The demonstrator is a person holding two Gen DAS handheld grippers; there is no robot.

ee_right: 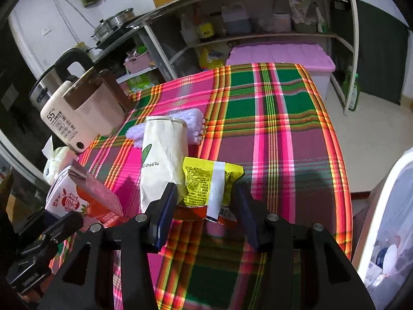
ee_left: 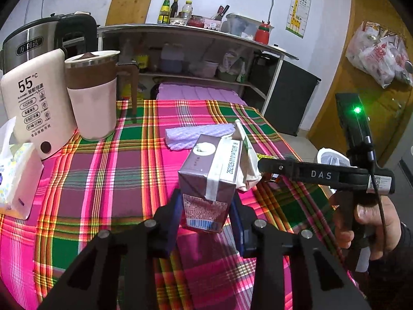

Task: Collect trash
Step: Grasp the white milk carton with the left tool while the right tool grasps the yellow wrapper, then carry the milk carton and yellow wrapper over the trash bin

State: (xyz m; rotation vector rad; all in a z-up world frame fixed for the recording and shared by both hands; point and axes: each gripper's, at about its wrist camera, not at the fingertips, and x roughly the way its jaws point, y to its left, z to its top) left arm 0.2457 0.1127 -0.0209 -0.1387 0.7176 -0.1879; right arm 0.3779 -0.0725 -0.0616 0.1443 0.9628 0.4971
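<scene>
Left gripper [ee_left: 205,222]: I have it clamped on the carton [ee_left: 206,180], blue pads pressed against both of its sides, carton lifted off the cloth and tipped toward the camera.
Right gripper [ee_right: 204,206]: I see the jaws spread wide with the yellow wrapper [ee_right: 206,183] between them; I cannot tell whether the pads press on it.
Right hand [ee_left: 371,222]: from the left camera I see it wrapped round the right tool's handle, off the table's right edge.
Carton: purple and white, barcode end toward me; in the right view [ee_right: 85,196] it shows strawberry print and sits low at left.
Wrapper: yellow with a white strip, red at its bottom edge, just beside the paper bag [ee_right: 162,160].
Paper bag: white, green leaf print, standing just beyond my left-hand finger in the right view; in the left view it peeks out behind the carton.
Foam [ee_left: 198,135]: pale purple ribbed sheet lying flat on the cloth behind the bag.
Cloth [ee_left: 108,175]: pink, green and yellow plaid over the table.
Tissue pack [ee_left: 15,178]: at the table's left edge.
Kettle [ee_left: 93,95]: pink and brown, beside a white box [ee_left: 36,103] marked 55.
Bin [ee_right: 387,222]: white rim, low right, off the table.
Shelf [ee_left: 196,51]: against the far wall, bottles on top.
</scene>
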